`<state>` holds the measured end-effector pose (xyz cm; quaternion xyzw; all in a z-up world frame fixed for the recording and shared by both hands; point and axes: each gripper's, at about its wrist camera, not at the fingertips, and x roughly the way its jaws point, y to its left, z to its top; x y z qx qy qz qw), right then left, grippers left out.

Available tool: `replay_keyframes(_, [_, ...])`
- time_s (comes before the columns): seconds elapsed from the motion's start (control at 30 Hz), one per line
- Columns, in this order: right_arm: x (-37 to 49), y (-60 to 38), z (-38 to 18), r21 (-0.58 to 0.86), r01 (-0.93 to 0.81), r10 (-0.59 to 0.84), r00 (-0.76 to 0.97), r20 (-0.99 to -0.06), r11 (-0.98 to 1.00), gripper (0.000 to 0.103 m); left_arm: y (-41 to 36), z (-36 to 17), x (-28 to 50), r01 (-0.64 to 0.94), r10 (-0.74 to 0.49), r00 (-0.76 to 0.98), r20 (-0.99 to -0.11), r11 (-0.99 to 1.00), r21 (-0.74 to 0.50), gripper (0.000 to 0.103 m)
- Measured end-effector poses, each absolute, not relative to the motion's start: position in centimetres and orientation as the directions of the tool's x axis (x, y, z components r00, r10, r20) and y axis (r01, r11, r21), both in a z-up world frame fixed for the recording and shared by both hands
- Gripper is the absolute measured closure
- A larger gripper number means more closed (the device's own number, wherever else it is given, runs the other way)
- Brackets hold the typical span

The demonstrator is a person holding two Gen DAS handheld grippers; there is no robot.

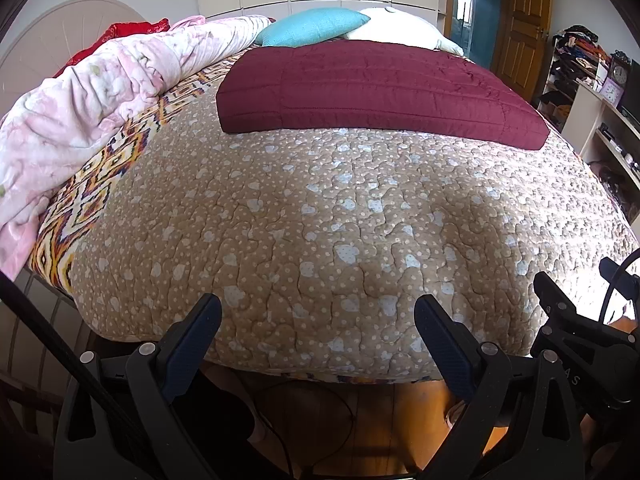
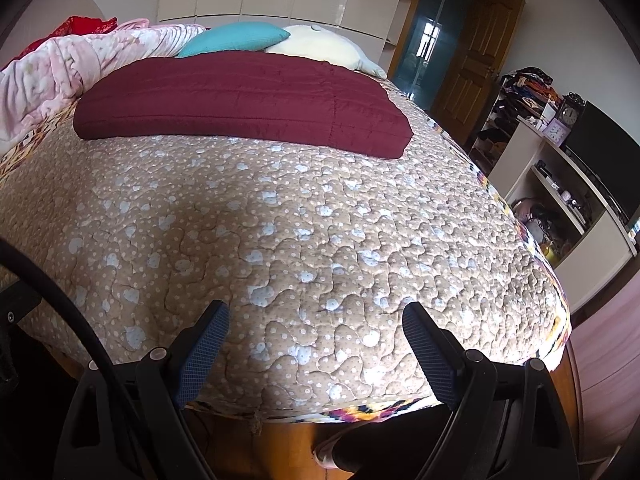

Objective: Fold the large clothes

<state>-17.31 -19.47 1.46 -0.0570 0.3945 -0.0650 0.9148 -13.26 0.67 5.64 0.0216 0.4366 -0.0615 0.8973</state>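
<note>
A dark red quilted garment [image 1: 372, 92] lies folded into a flat rectangle on the far half of the bed; it also shows in the right wrist view [image 2: 240, 100]. My left gripper [image 1: 318, 320] is open and empty, held at the bed's near edge, well short of the garment. My right gripper [image 2: 316, 326] is open and empty, also at the near edge. The right gripper's body shows at the right edge of the left wrist view [image 1: 576, 320].
The bed carries a tan quilted cover with pale dots [image 1: 320, 220]. A pink floral blanket [image 1: 80, 96] is bunched along the left side. A teal cushion [image 1: 316, 26] and a cream pillow [image 1: 400, 28] lie at the head. Shelves [image 2: 568, 184] stand right of the bed.
</note>
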Motion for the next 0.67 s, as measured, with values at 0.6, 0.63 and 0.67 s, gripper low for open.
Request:
replay_keyframes(0.6, [-17.38, -19.18, 1.22, -0.163, 0.059, -0.159, 0.682, -0.714, 0.985, 0.011, 0.55, 5.77, -13.42, 0.131, -0.099, 0.626, -0.774, 0.991, -0.021, 0.006])
replay_keyframes(0.63, [-17.41, -19.16, 1.19, -0.164, 0.058, -0.159, 0.683, -0.713, 0.985, 0.011, 0.52, 5.85, -13.49, 0.131, -0.098, 0.627, -0.773, 0.991, -0.019, 0.006])
replay_keyframes(0.67, [-17.44, -19.18, 1.17, -0.164, 0.057, -0.158, 0.683, -0.713, 0.985, 0.011, 0.43, 5.9, -13.54, 0.132, -0.097, 0.629, -0.771, 0.991, -0.018, 0.006])
